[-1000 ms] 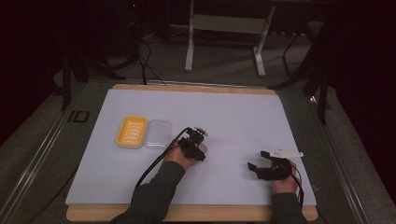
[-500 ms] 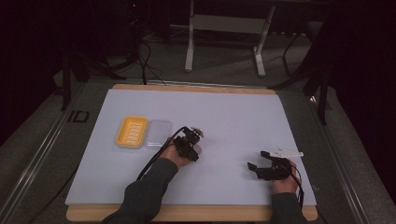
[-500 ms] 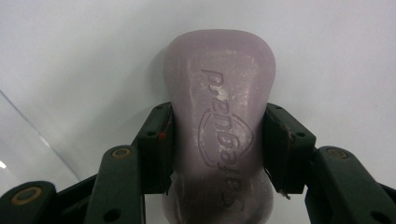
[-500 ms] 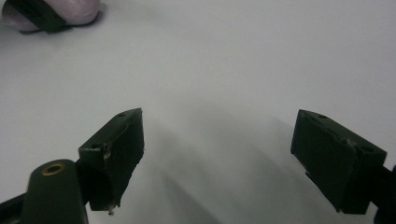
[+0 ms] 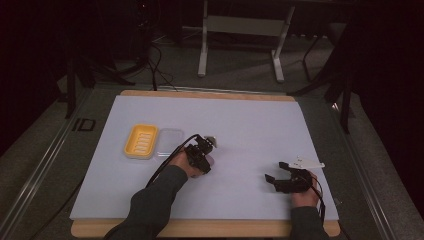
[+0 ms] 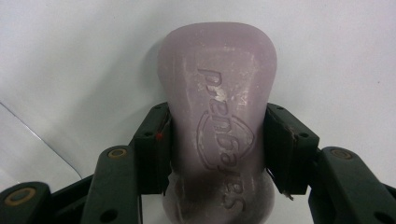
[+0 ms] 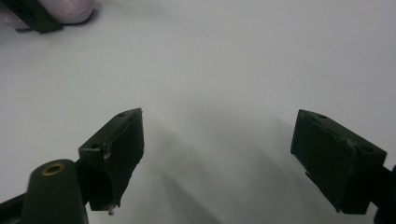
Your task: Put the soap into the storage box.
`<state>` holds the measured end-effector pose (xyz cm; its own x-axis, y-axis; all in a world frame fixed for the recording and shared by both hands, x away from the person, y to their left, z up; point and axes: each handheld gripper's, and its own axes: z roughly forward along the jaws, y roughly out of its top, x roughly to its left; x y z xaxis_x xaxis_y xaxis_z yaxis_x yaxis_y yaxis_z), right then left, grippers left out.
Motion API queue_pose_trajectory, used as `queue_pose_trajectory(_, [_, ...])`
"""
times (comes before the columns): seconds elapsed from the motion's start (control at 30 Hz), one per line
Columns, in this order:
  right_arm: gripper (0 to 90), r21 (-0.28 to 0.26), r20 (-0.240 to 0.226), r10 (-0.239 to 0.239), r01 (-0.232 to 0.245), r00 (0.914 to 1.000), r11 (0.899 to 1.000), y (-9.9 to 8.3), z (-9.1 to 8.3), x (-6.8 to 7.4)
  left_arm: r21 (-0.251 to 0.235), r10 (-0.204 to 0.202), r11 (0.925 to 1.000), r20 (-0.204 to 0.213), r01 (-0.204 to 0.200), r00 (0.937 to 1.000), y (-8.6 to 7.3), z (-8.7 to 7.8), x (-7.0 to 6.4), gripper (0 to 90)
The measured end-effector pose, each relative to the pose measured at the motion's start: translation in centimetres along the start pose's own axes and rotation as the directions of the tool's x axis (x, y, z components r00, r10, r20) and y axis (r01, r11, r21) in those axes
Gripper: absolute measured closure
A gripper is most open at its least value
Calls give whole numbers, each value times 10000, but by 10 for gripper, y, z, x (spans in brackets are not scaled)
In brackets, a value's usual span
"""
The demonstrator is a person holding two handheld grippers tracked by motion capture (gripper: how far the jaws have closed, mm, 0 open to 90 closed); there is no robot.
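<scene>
Left hand-held gripper (image 6: 217, 140) clamps soap bar (image 6: 218, 107) across its narrow waist, likely rigid, slick, moderately heavy; right hand-held gripper (image 7: 217, 154) open, empty.

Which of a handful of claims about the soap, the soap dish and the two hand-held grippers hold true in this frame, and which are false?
1. The left hand-held gripper is clamped on the sides of a pale purple soap bar. True.
2. The soap bar lies inside the yellow soap dish. False: it is on the white table cover, to the right of the dish.
3. The right hand-held gripper has its jaws spread with nothing between them. True.
4. The right hand-held gripper grips the clear lid. False: the lid lies beside the yellow dish, far from that gripper.
5. The soap bar has raised lettering on its face. True.
</scene>
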<state>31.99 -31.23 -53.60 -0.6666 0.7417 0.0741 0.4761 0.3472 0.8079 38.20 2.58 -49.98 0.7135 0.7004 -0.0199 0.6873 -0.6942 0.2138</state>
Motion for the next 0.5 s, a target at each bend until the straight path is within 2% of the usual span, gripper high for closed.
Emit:
queue_pose_trajectory(0.13, [169,7,-4,-3,3,10000,10000,0,0,0,73,0,10000,63,-1,10000,1,0,1,487])
queue_pose_trajectory(0.37, [168,22,-9,-12,12,10000,10000,0,0,0,188,311,9993,-38,-311,9995,3,0,0,497])
queue_pose_trajectory(0.5, [168,20,-17,-12,12,10000,10000,0,0,0,121,225,9997,-51,-224,9997,2,-1,1,498])
